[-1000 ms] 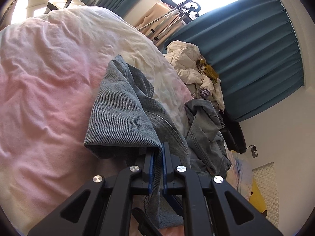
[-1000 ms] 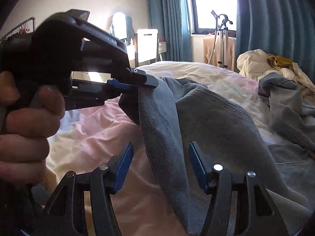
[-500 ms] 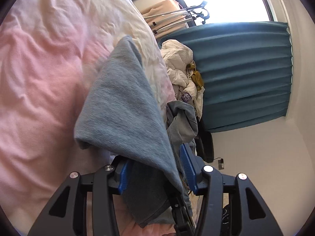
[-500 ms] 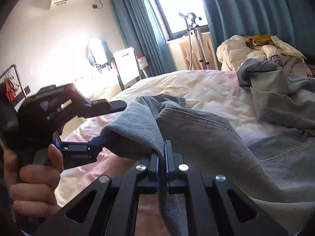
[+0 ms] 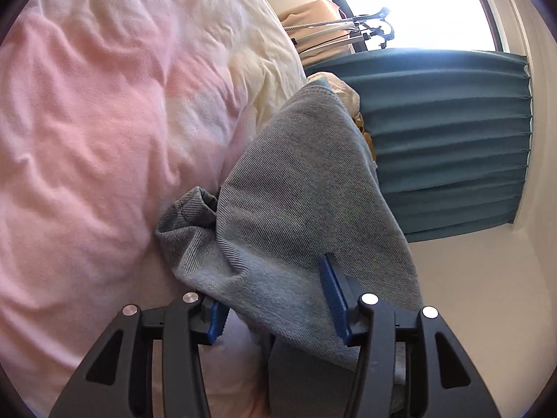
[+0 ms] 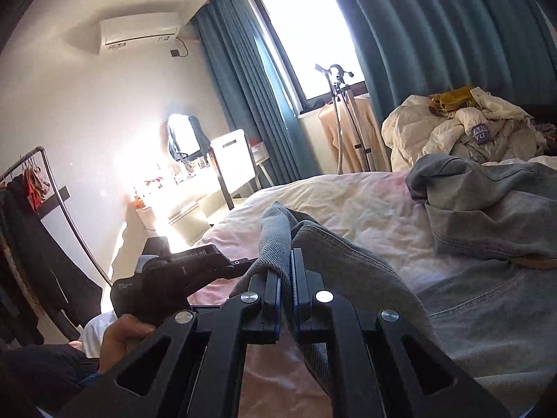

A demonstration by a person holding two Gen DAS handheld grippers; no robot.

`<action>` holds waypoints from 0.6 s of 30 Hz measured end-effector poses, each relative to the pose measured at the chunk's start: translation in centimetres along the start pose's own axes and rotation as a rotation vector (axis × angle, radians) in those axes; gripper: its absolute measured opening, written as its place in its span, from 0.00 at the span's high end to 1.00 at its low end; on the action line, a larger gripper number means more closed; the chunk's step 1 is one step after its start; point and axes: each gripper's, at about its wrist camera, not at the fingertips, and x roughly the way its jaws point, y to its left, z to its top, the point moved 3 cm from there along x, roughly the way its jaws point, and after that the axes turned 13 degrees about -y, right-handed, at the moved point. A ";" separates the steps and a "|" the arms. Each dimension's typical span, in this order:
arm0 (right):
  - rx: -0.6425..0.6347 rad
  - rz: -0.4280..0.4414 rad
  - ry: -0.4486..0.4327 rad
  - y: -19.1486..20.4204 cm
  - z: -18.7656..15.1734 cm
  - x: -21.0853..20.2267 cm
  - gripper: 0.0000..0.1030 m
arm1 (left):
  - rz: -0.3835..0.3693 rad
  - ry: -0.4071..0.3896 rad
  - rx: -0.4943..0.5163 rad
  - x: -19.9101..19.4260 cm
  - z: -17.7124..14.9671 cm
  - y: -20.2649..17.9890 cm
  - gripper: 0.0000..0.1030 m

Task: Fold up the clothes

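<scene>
1. Our right gripper (image 6: 286, 278) pinches the jeans (image 6: 365, 278) hem, fingers pressed together.
2. Our left gripper (image 5: 275, 299) fingers are spread, jeans draped between.
3. Jeans lie on the bed (image 5: 104, 132).

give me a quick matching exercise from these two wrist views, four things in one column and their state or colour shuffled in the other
Things:
1. left gripper
2. right gripper
3. curtain
4. bed sheet

States or colours:
A. teal
B. shut on the denim garment
C. pink and cream
D. open, denim draped between its fingers

Pairs: 1-D, 2-B, 3-A, 4-C
</scene>
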 end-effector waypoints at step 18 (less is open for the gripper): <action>-0.107 0.118 0.196 4.8 -6.8 1.5 0.97 | 0.007 -0.377 0.036 -7.0 9.1 -1.0 0.90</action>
